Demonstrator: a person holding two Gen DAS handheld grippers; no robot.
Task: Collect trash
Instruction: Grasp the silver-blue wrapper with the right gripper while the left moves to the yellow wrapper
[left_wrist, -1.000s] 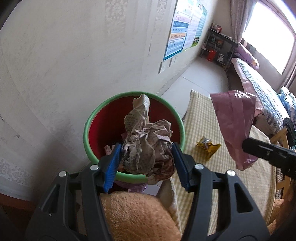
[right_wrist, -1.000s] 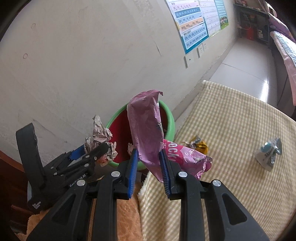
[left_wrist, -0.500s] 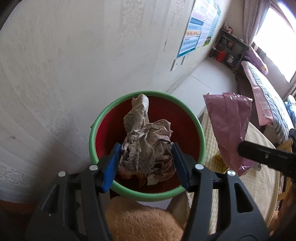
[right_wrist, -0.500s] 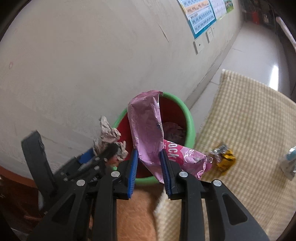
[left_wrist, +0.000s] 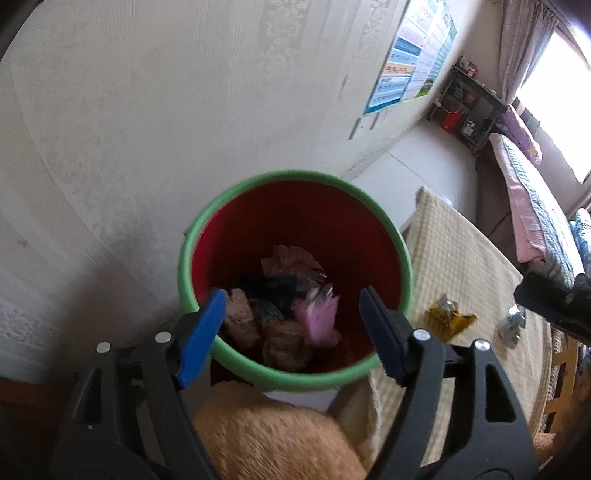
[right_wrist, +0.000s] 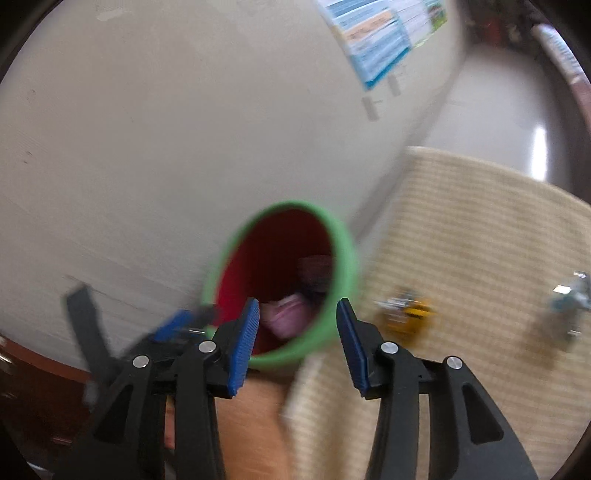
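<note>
Both claws have just been opening and now stand released w/ nothing between the pads: left claw (left_wrist: 291, 332), right claw (right_wrist: 297, 341). Pink wrapper (left_wrist: 321, 321) lies in the red bin (left_wrist: 295, 380) off the table's (left_wrist: 480, 266) corner, atop other crumpled trash. Yellow wrapper (left_wrist: 448, 321) lies on the table near its bin-side edge.

- I can read no text anywhere.
- The poster (left_wrist: 413, 62) on the wall bears printed lines, too small and blurred for me to make out.
- The wrappers show no legible lettering.
</note>
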